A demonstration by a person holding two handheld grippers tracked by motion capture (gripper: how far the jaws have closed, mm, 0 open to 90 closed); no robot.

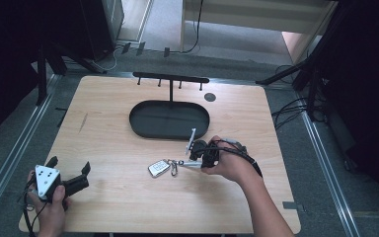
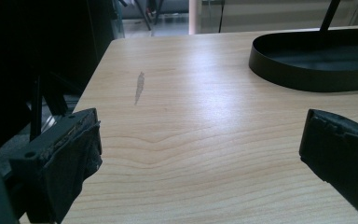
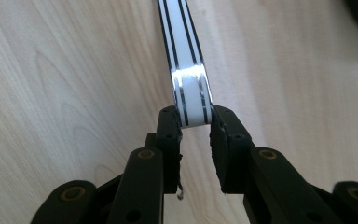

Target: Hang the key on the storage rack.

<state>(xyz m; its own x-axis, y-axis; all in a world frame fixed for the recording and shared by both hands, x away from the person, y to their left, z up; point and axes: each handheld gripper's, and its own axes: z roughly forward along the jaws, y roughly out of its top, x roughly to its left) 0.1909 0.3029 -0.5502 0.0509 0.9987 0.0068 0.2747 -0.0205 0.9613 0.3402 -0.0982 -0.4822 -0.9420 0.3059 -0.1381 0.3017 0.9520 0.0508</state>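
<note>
Wooden bench under dark surroundings, black oval tray at centre back, right claw pinching a white black-striped strap, car key fob lying just beside it, left claw spread wide near the bench's left front corner.

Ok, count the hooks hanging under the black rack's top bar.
4. All hang in a row under the bar at the table's far edge: far left, left of the post, right of it, far right.
</note>
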